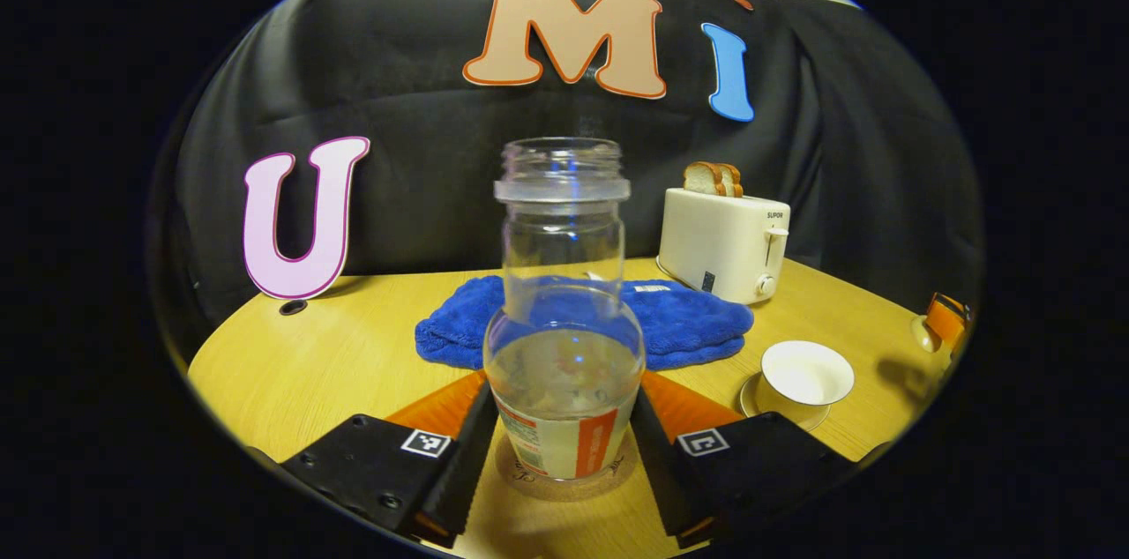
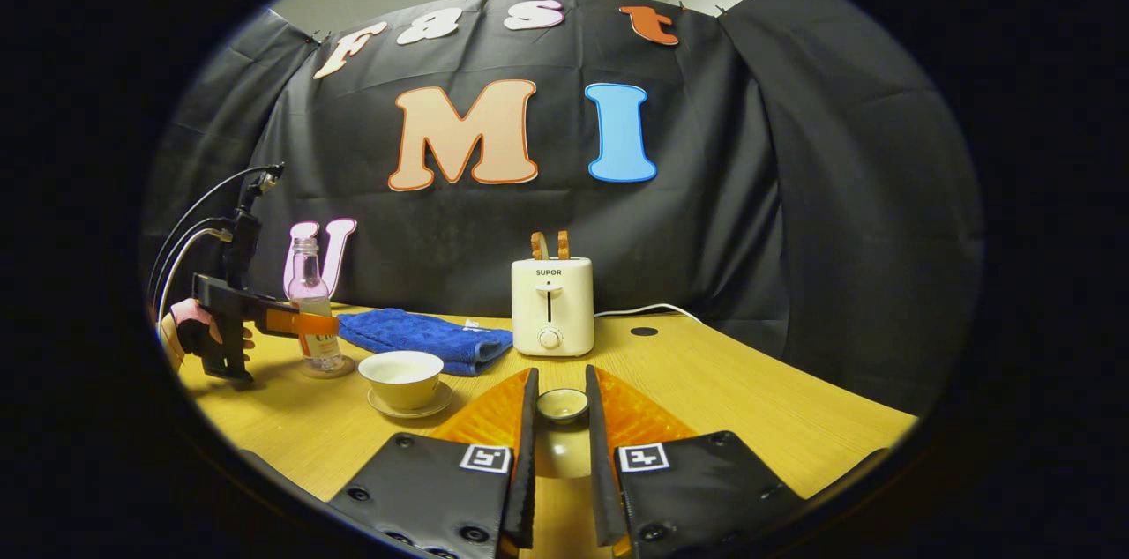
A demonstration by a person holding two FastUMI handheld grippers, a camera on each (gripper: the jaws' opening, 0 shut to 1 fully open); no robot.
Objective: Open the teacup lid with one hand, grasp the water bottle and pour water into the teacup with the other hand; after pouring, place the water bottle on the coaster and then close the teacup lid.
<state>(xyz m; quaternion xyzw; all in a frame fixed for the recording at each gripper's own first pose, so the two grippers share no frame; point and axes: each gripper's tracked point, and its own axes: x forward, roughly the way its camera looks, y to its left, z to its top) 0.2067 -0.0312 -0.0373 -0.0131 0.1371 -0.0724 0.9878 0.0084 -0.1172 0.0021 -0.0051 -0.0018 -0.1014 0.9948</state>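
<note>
My left tool (image 1: 564, 444) brackets the water bottle (image 1: 564, 312), which stands upright on the coaster (image 1: 564, 478) at twelve o'clock; whether both fingers press it, I cannot tell. My right tool (image 2: 560, 444) pinches the teacup lid (image 2: 563, 405), level above the surface (image 2: 750, 400). The open teacup (image 2: 404, 376) sits at ten o'clock. I judge pouring finished; next, release the bottle and carry the lid over the cup.

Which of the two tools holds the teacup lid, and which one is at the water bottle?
The right tool holds the lid. The left tool sits around the water bottle, which stands on the coaster.
</note>
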